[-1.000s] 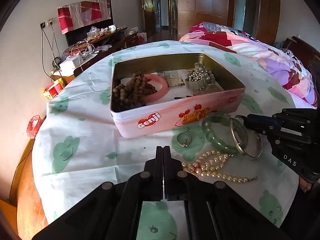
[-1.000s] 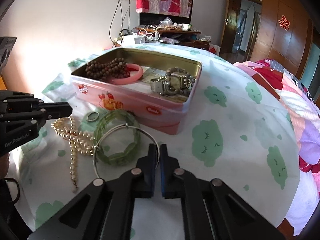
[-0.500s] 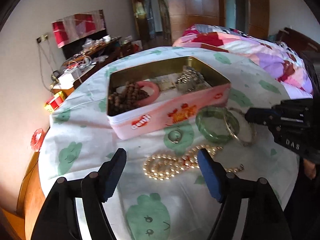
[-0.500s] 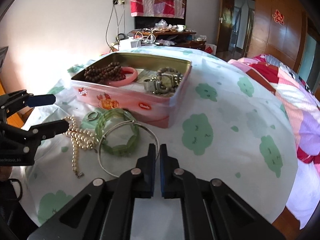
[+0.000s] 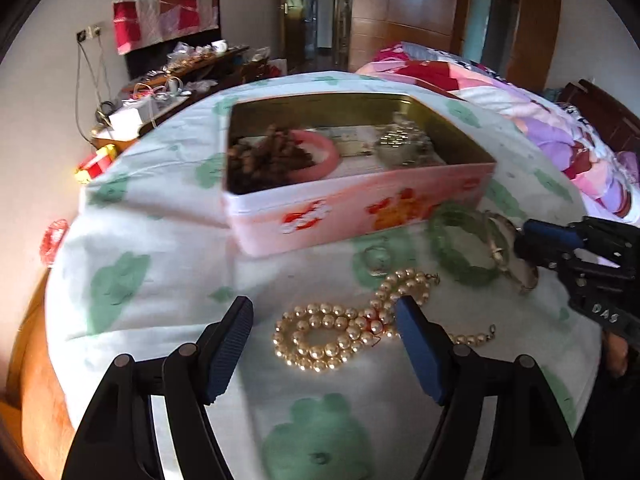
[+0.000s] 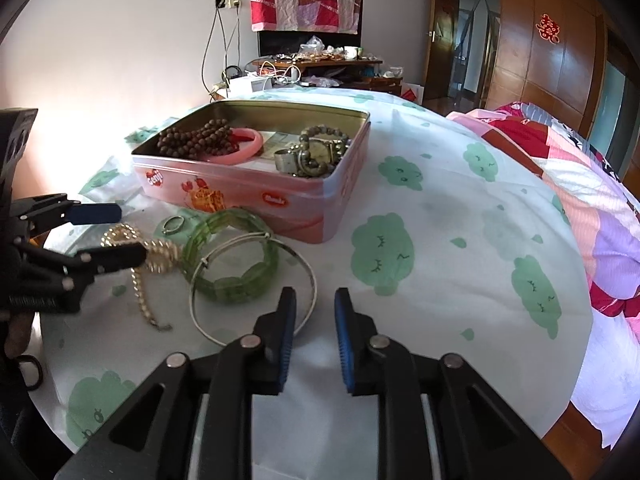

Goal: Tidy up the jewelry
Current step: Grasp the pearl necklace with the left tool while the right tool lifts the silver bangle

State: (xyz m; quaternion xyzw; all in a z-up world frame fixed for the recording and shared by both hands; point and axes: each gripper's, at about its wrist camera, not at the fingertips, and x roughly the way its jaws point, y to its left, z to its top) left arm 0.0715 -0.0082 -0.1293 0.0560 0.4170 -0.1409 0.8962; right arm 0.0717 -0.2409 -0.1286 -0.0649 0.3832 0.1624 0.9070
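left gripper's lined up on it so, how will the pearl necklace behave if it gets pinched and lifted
The pearl necklace will probably be floppy: it lies in loose coils, so the strand should hang and swing. The glossy round beads may slip between the left gripper pads. Its trailing end could drag on the tablecloth.

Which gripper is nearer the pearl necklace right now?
Left. The left gripper stands open with the pearl necklace between its fingers; the right gripper sits by the silver bangle.

I see a white tablecloth printed with green clouds (image 6: 440, 184), a patchwork quilt in pink and purple (image 6: 580, 184) beside it, a cluttered dark wooden sideboard (image 6: 320, 60) behind, and brown wooden doors (image 5: 404, 20).
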